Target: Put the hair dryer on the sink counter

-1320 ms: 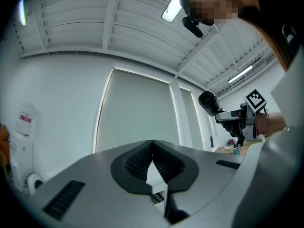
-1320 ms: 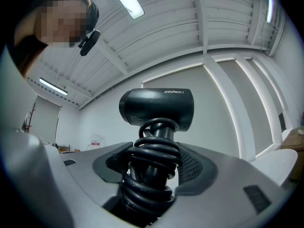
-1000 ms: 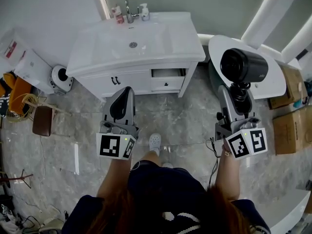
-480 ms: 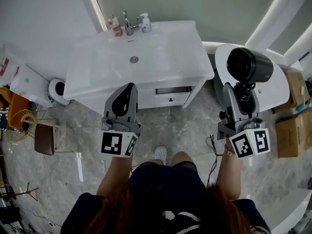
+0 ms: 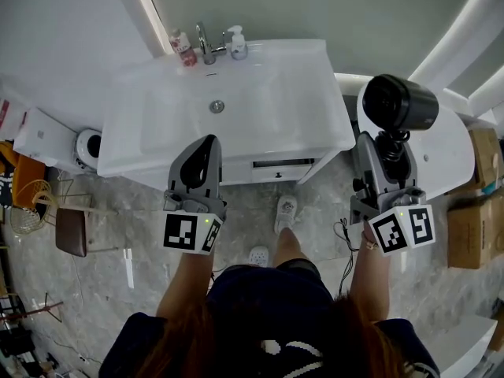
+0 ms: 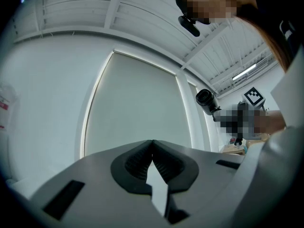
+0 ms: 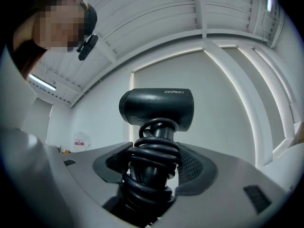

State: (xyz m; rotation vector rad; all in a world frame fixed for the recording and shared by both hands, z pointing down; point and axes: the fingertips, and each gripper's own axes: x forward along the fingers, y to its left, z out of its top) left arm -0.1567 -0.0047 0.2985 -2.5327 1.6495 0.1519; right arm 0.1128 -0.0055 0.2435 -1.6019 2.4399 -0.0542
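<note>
A black hair dryer (image 5: pixel 399 103) stands upright in my right gripper (image 5: pixel 384 153), its cord wound round the handle (image 7: pixel 153 167). The jaws are shut on that wrapped handle, and the dryer's barrel (image 7: pixel 156 107) sits above them. It hangs just right of the white sink counter (image 5: pixel 315 109), level with the counter's right edge. My left gripper (image 5: pixel 203 152) is shut with nothing between its jaws and hovers over the counter's front edge. In the left gripper view the hair dryer (image 6: pixel 207 101) shows small at the right.
The basin drain (image 5: pixel 216 106), a faucet (image 5: pixel 205 42), a pump bottle (image 5: pixel 236 42) and a red-labelled bottle (image 5: pixel 181 46) sit at the counter's back. A drawer (image 5: pixel 283 164) is slightly open below. A white round tub (image 5: pixel 457 152) is at right, cardboard boxes (image 5: pixel 472 231) beyond, a brown stool (image 5: pixel 69 231) at left.
The person has stepped toward the sink; the counter now lies nearer under both grippers. The right gripper still carries the hair dryer, the left stays shut.
</note>
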